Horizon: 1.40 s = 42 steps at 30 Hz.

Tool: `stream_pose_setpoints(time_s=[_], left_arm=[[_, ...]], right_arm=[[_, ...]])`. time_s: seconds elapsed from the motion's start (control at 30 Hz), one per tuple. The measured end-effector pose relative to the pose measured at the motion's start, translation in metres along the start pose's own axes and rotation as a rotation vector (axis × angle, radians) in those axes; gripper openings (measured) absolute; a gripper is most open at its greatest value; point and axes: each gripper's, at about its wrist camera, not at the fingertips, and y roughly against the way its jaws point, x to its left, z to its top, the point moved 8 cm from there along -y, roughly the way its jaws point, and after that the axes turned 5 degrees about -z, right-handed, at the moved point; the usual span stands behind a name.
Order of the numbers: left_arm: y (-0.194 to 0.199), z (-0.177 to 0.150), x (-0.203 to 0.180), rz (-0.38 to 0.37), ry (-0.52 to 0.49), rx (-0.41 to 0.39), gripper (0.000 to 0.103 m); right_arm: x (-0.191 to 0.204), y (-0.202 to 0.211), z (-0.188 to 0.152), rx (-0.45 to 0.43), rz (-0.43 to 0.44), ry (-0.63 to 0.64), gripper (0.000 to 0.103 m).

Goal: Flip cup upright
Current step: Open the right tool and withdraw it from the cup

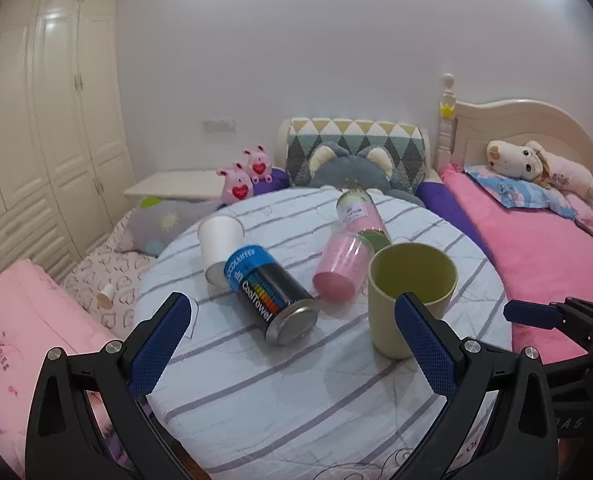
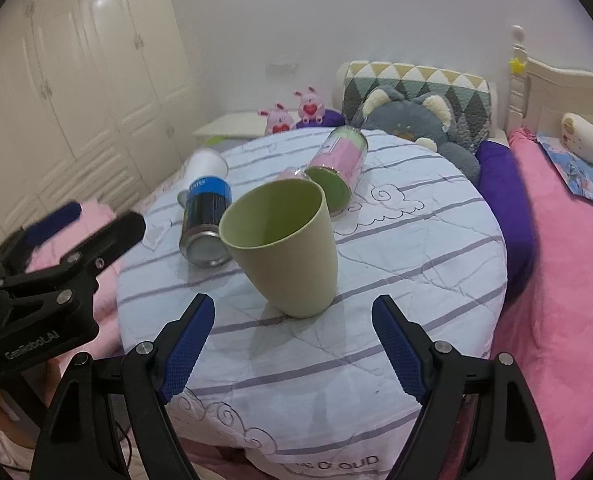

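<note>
A pale green cup (image 1: 404, 304) stands upright, mouth up, on the round striped tablecloth (image 1: 296, 392); it also shows in the right wrist view (image 2: 284, 252). My left gripper (image 1: 292, 320) is open and empty, its right finger (image 1: 424, 352) just in front of the cup. My right gripper (image 2: 292, 312) is open and empty, just in front of the cup and apart from it. A white paper cup (image 1: 218, 246) lies on its side at the back left.
A black and blue CoolTowel can (image 1: 272, 292), a pink clear cup (image 1: 342, 266) and a pink and green canister (image 1: 360, 216) lie on their sides on the table. Beds with pink covers (image 1: 536, 256) and plush toys surround it. Wardrobe at left.
</note>
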Motion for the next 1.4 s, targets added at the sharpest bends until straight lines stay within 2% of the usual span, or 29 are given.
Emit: stream_pose_setpoints(time_s=[0.23,0.47,0.77,0.97,1.3,1.4], left_arm=[[-0.005,-0.01,0.021,0.011,0.026,0.036,0.103],[-0.008,-0.013,0.031,-0.001,0.047,0.049,0.103],[-0.021,-0.015,0.018,-0.061,0.038,0.073,0.103],[-0.026,-0.017,0.007,-0.071,0.008,0.085,0.103],[-0.026,-0.016,0.002,-0.066,-0.002,0.082,0.103],[-0.026,-0.016,0.002,-0.065,-0.005,0.081,0.103]], right_arm=[[-0.002,-0.007,-0.004,-0.012,0.012,-0.064,0.082],[0.008,-0.013,-0.003,-0.004,0.024,-0.052,0.082],[-0.002,-0.009,-0.004,-0.002,-0.02,-0.069,0.082],[-0.008,-0.004,-0.005,-0.019,-0.035,-0.087,0.082],[-0.001,0.009,0.013,-0.13,-0.01,-0.055,0.082],[0.003,0.008,0.017,-0.136,0.0,-0.037,0.082]])
